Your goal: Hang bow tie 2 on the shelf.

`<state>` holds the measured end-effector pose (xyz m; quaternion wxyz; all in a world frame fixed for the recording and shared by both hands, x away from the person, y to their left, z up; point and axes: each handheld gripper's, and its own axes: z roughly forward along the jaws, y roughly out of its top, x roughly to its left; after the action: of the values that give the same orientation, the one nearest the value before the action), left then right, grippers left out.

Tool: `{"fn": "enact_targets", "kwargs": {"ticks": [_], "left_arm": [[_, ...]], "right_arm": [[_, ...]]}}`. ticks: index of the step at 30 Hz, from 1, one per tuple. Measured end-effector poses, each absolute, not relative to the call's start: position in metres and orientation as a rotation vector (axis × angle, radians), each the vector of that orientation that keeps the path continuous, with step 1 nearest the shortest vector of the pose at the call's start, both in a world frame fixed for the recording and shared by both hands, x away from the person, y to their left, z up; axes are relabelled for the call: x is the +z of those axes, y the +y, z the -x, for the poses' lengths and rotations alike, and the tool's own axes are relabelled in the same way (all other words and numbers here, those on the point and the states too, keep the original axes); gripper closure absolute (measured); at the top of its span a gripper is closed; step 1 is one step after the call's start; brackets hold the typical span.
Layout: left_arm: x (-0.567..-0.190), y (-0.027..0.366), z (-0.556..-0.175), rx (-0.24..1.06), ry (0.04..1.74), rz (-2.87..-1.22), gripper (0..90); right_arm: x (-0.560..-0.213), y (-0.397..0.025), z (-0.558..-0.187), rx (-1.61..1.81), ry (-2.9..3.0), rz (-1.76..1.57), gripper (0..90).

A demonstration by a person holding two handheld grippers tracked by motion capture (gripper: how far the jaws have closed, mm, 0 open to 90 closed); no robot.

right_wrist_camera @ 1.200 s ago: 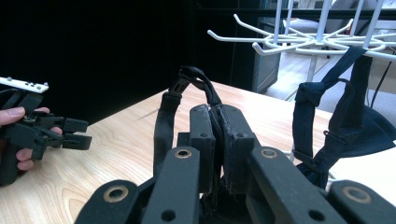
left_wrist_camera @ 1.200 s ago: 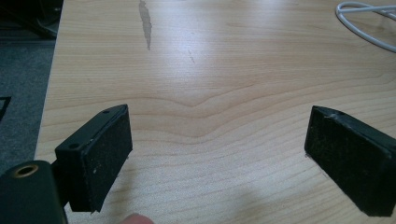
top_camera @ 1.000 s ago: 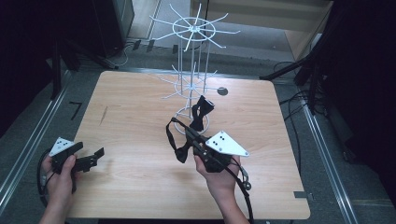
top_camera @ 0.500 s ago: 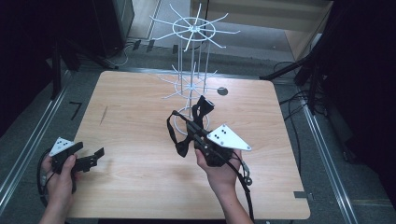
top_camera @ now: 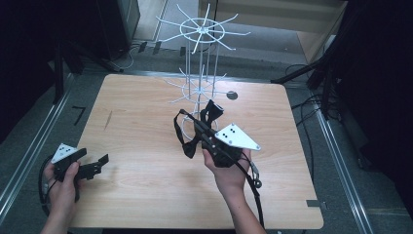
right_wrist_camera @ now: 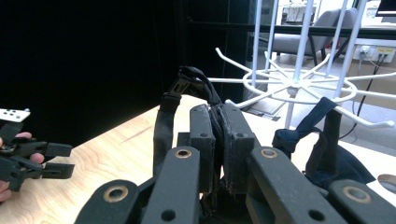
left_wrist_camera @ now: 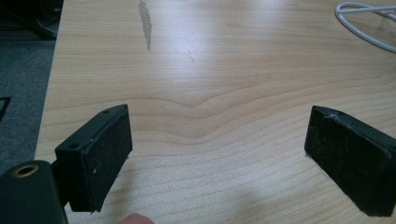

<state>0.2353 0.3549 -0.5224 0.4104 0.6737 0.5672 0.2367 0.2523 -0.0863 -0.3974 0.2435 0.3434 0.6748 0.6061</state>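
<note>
A black strap with a dark bow [top_camera: 213, 113] hangs from my right gripper [top_camera: 197, 127], which is shut on it above the middle of the table, just in front of the white wire rack [top_camera: 200, 87]. In the right gripper view the jaws press together on the strap [right_wrist_camera: 164, 126], whose loop rises above them, and the bow [right_wrist_camera: 327, 154] droops at the right below a rack spoke [right_wrist_camera: 359, 119]. My left gripper [top_camera: 100, 163] is held low at the table's front left, open, with bare wood between its jaws [left_wrist_camera: 217, 154].
The rack has a wide top tier of spokes [top_camera: 199, 31] and a wire ring base [left_wrist_camera: 364, 23]. A small dark round hole [top_camera: 232, 95] marks the wooden table [top_camera: 146, 112] right of the rack. The right gripper's cable [top_camera: 253, 180] trails toward the front edge.
My right gripper has moved a little farther from the person, toward the rack, carrying the strap with it. The left gripper has stayed where it was.
</note>
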Motion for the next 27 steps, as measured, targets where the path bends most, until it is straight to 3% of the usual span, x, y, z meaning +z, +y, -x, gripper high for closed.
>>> {"fn": "enact_targets", "kwargs": {"ticks": [27], "left_arm": [[-0.523,0.355,-0.235,0.596,1.427,-1.692,8.2]], "right_arm": [[-0.405,-0.094,-0.279,1.624,1.767,-1.049,85.8]]}}
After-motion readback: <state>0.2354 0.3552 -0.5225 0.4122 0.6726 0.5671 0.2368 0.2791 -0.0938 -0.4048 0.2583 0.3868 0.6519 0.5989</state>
